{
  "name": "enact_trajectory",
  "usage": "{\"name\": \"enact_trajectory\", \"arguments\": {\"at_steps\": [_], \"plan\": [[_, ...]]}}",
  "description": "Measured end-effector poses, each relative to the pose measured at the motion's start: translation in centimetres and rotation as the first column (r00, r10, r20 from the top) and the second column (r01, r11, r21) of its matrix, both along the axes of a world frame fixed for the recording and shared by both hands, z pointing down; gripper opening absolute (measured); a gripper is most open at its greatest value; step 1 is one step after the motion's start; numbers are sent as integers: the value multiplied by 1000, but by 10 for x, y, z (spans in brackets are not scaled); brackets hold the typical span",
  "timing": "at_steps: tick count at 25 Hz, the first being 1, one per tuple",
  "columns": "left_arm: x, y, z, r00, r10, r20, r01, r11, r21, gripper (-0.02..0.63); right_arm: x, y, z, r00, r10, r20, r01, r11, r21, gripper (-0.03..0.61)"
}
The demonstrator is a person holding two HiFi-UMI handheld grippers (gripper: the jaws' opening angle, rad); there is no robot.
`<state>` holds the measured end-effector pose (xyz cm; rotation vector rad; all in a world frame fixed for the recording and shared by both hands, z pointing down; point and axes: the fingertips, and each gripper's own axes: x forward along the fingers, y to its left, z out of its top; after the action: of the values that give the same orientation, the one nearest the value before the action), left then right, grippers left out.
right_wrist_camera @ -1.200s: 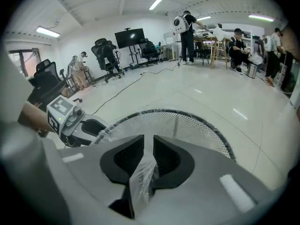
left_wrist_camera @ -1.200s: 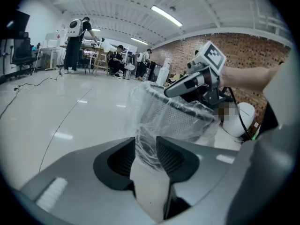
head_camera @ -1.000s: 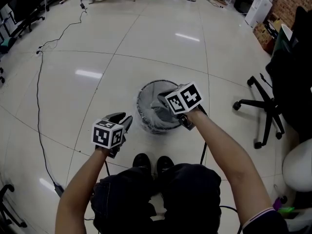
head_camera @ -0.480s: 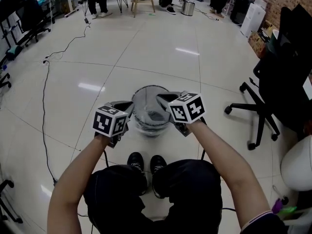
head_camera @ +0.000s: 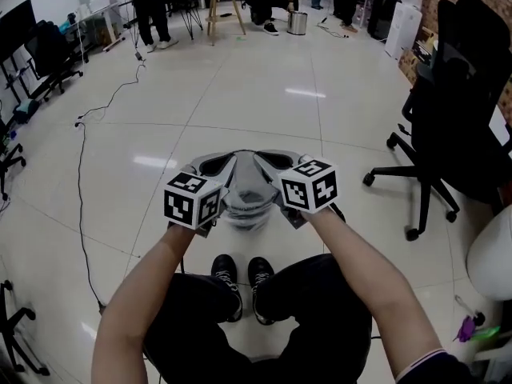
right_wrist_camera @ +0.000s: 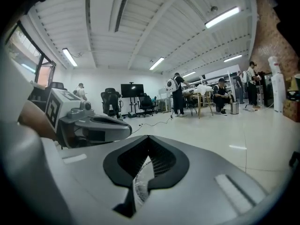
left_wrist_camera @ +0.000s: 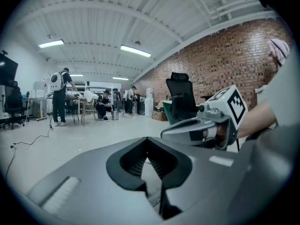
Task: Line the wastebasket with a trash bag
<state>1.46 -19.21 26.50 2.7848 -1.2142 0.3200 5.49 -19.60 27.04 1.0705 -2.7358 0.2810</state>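
The left gripper (head_camera: 214, 165) and right gripper (head_camera: 274, 161) hang side by side above the floor (head_camera: 264, 94). Both pairs of jaws are closed, pinching the bag (head_camera: 244, 186).

The left gripper (left_wrist_camera: 147, 142) and the right gripper (right_wrist_camera: 148, 142) looked alike: smooth, pale-grey moulded shells. Their fingers (right_wrist_camera: 176, 170) were lined in black, with finely ribbed pads on the inner faces. A lighter rectangular patch (right_wrist_camera: 231, 188) sat on the shell to the side of the fingers. Behind the fingers each gripper carried a white block printed with black square markers, the left cube (head_camera: 192, 201) and the right cube (head_camera: 309, 186). Further back from the fingers the forearms were uncovered, and a dark sleeve (head_camera: 440, 370) with a pale edge showed on the right arm. The person wore black trousers (head_camera: 268, 318) and black shoes (head_camera: 226, 269).
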Motion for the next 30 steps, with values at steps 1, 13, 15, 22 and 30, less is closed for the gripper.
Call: {"name": "enact_trajectory", "arguments": {"at_steps": [1,13,15,22,30], "plan": [[1,3,-3,1000,-6,-18,6,1000,21,12,2,4,0,1000,0,0,0,1000,18,2],[6,10,-18,997,-20,-68,27,994,109,12,5,13,-16,1000,-2,16,0,991,134,0],[5,10,-19,997,-20,-71,27,993,113,12,4,12,-17,1000,-5,13,4,991,136,0],[7,10,-17,998,-14,-64,21,994,109,12,4,14,-18,1000,-12,4,12,989,149,0],[6,11,-16,998,-15,-60,21,994,108,12,2,15,-18,1000,-10,-7,11,987,158,0]]}}
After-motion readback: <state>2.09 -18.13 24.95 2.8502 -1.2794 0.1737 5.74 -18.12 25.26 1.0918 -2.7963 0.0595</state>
